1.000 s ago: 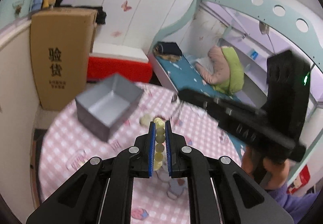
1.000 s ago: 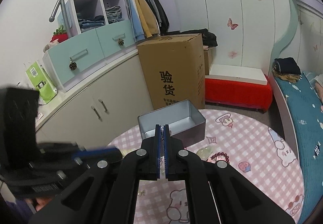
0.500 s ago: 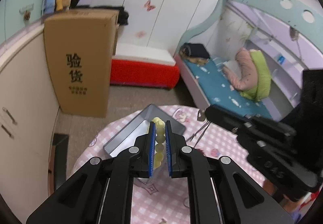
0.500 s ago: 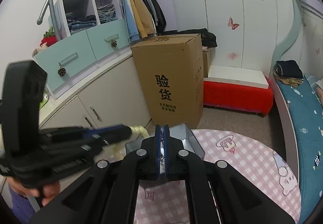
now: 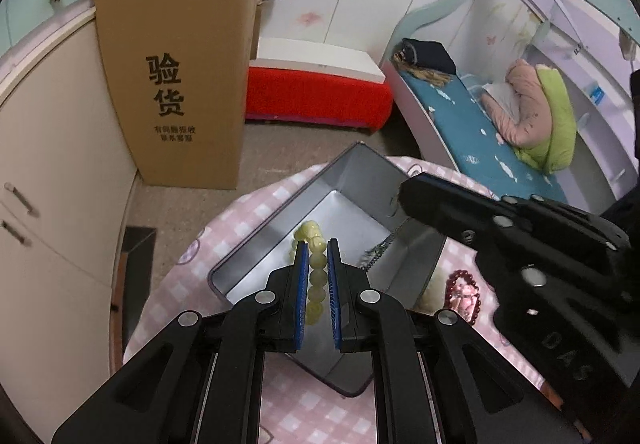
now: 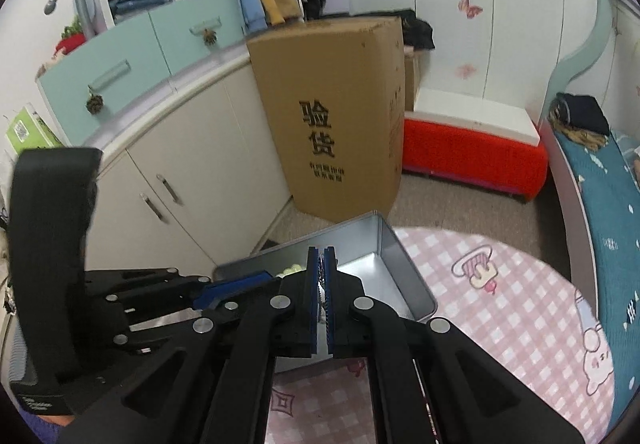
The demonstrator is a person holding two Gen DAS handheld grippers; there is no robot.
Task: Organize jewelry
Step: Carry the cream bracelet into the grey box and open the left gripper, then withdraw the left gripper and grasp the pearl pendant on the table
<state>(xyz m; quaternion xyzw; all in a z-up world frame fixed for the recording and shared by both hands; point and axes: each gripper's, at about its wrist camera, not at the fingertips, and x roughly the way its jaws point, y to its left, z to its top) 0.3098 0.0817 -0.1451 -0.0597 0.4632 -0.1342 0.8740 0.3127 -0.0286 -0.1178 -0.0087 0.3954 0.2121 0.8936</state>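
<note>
An open silver tin (image 5: 376,164) stands at the far edge of the pink checked table (image 5: 256,212). My left gripper (image 5: 316,244) is shut on a pale yellow-green bead bracelet (image 5: 316,284), and the bracelet's far end hangs inside the tin. My right gripper (image 6: 322,250) is shut on a thin silver chain (image 6: 321,296) above the same tin (image 6: 396,272). In the left wrist view the right gripper (image 5: 404,196) reaches in from the right, with the chain (image 5: 380,250) dangling from its tip into the tin. A dark red bead bracelet (image 5: 462,296) lies on the table to the right of the tin.
Beyond the table's far edge is floor, with a tall cardboard box (image 5: 180,84), a red bench (image 5: 316,96) and cream cabinets (image 6: 180,196). A bed (image 5: 480,124) runs along the right. The left gripper's body (image 6: 52,244) fills the left of the right wrist view.
Both grippers have moved forward and down until they hang over the tin. The yellow-green bracelet and the chain came along in their jaws and now dangle inside it.
</note>
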